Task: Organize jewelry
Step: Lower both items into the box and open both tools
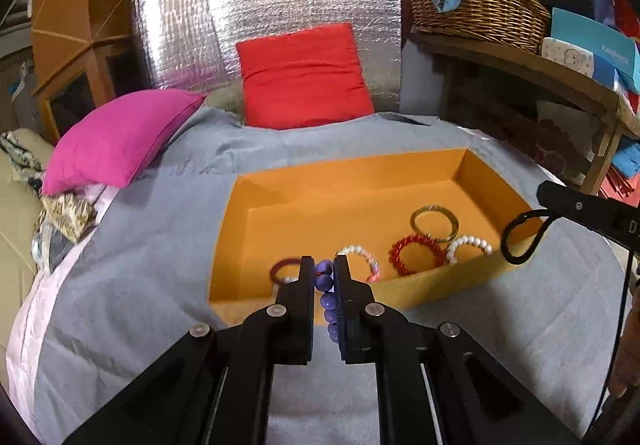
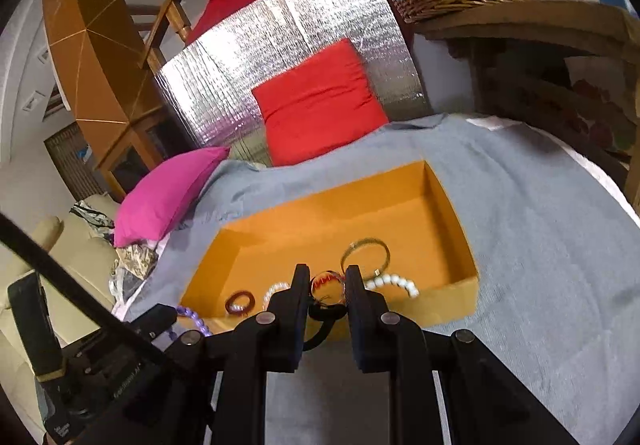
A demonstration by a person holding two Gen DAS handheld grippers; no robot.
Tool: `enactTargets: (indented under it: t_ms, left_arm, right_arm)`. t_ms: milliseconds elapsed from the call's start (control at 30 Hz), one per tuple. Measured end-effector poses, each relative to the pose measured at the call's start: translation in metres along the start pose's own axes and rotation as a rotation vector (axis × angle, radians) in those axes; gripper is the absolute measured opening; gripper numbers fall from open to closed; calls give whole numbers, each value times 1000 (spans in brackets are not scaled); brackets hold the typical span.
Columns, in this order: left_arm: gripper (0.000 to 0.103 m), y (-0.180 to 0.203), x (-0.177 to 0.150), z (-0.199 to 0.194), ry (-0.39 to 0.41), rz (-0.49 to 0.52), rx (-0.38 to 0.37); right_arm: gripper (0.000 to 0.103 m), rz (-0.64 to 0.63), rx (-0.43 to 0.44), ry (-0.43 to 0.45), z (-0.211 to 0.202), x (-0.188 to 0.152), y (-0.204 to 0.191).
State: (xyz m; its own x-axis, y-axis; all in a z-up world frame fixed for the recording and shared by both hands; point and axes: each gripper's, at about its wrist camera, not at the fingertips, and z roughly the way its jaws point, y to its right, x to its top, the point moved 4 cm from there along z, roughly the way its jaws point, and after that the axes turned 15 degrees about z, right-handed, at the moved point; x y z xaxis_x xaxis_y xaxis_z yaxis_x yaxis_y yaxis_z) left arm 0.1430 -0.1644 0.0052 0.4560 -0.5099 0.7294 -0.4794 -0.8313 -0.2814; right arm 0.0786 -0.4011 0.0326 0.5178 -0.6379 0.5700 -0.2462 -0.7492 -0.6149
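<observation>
- Meanwhile, left gripper [image 1: 323, 277] pinches purple bead bracelet [image 1: 326, 295] above orange box [image 1: 344, 169]'s near wall; beads could slip outside.
- Right gripper [image 2: 327, 291] clamps black hair tie [image 2: 324, 315]; its loop may snag.

The left tongs [image 1: 324, 273] pinch a purple round-bead bracelet [image 1: 329, 299] at six o'clock, over the near wall of the open orange cardboard box [image 1: 344, 173]. At three o'clock, a black elastic loop [image 1: 520, 237] hangs from the right tongs [image 1: 544, 195].

Orange box [image 1: 352, 169]; purple beaded bracelet [image 1: 326, 285]
</observation>
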Motion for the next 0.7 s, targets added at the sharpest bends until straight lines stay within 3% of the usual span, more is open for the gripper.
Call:
enactTargets:
  t_ms: [267,467,600,700]
  left_arm:
    - [10,-15,49,36,-22,12,-50]
    - [10,-22,64,94,-103,5,-91]
    - [10,-10,67,135,-182,21,-166]
    - [10,2,64,160,-239,31,-181]
  right_arm:
    - [19,29,-31,9,28,36,15]
    - [19,59,-103,-7,72,63,39]
    - [19,50,-178,-29,102,67,50]
    - [19,46,-238,-67,123,64,58]
